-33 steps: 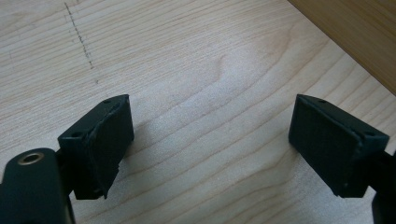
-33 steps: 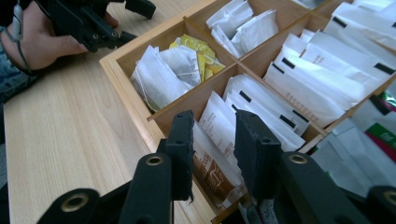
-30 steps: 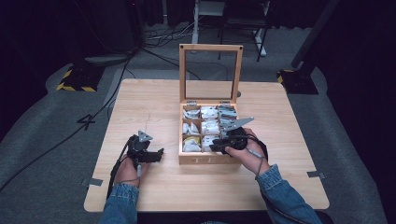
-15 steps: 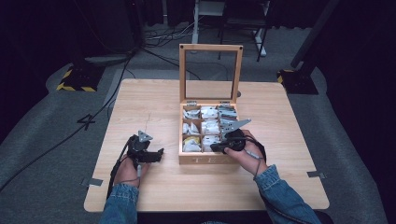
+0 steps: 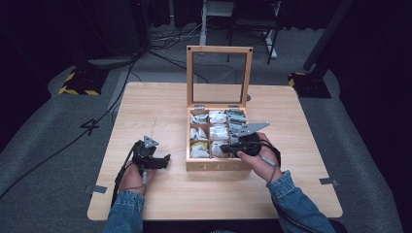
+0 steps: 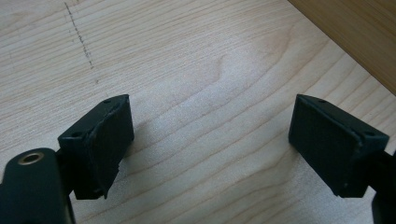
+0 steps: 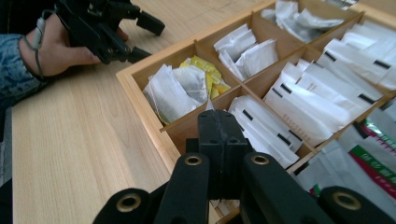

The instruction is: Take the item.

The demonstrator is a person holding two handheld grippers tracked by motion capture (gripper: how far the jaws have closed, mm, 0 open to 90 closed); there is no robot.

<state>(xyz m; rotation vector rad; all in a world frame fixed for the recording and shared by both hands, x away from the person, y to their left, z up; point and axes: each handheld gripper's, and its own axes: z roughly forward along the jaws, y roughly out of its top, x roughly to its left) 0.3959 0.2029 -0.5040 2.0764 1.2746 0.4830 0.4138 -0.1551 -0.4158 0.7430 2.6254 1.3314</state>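
Observation:
A wooden tea box point(image 5: 218, 166) stands open on the table, its glass-paned lid point(image 5: 219, 49) upright. Its compartments hold white sachets point(image 7: 317, 105), and the front left one also holds a yellow sachet point(image 7: 208, 70). My right gripper point(image 5: 225, 147) hangs over the box's front middle compartment with its jaws pressed together point(image 7: 219, 122). A small white corner shows beside the tips; I cannot tell whether it is gripped. My left gripper point(image 5: 165, 160) rests low over bare wood left of the box, jaws wide apart with nothing between them point(image 6: 210, 140). The right gripper view shows it too point(image 7: 147, 39).
The light wooden table point(image 5: 160, 111) has free room to the left of and behind the box. Black cables point(image 5: 121, 97) trail over the grey floor at the back left. A yellow-and-black striped base point(image 5: 77, 82) and a dark stand point(image 5: 311, 80) sit beyond the table's far corners.

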